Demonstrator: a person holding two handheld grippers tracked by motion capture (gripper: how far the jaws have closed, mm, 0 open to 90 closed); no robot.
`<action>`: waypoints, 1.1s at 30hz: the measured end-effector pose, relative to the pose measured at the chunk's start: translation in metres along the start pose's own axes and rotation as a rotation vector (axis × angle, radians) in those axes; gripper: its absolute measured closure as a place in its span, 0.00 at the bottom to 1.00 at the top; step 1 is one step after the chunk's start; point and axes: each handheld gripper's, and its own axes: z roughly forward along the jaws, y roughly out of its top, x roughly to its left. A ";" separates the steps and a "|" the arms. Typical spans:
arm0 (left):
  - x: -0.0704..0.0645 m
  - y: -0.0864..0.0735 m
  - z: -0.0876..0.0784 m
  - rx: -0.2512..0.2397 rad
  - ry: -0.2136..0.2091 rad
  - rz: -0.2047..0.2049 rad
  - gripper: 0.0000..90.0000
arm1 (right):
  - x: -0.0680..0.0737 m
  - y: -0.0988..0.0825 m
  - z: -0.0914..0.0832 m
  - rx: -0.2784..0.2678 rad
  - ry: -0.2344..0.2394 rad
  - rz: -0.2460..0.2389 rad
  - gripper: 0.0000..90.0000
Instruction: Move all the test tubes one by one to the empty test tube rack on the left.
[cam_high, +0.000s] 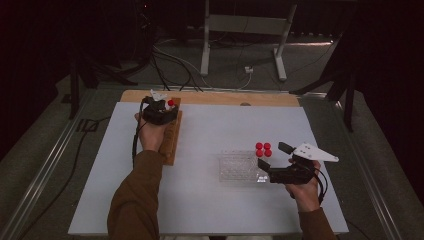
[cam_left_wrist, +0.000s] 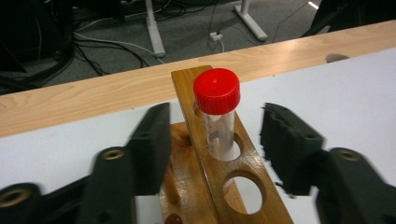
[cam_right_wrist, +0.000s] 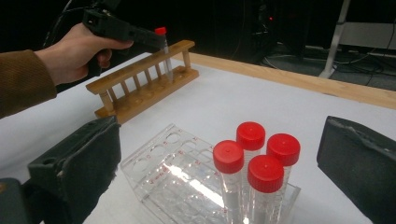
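Your left claw stands released, jaws apart either side of the red-capped tube, pads clear of it. The tube sits upright in the wooden rack's end hole, long axis vertical, dead ahead between the jaws. Your right claw hangs open before four capped tubes in the clear rack.

The room is dim, with dark surroundings on every side. A grey floor stretches behind the desk, which has a white top and a pale wooden strip along its far edge. Black and white cables trail across the floor. Farther back stands a white metal frame on two legs, with a small white plug between them.
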 end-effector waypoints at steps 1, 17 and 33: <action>0.000 0.000 -0.002 -0.006 -0.008 -0.005 0.47 | 0.000 0.000 0.000 -0.002 0.000 0.000 0.00; -0.002 -0.001 -0.033 -0.093 -0.061 -0.056 0.19 | -0.006 -0.003 0.000 -0.007 -0.018 0.016 0.00; -0.013 -0.016 -0.065 -0.155 -0.108 -0.073 0.01 | -0.011 -0.002 0.000 -0.008 -0.045 0.020 0.01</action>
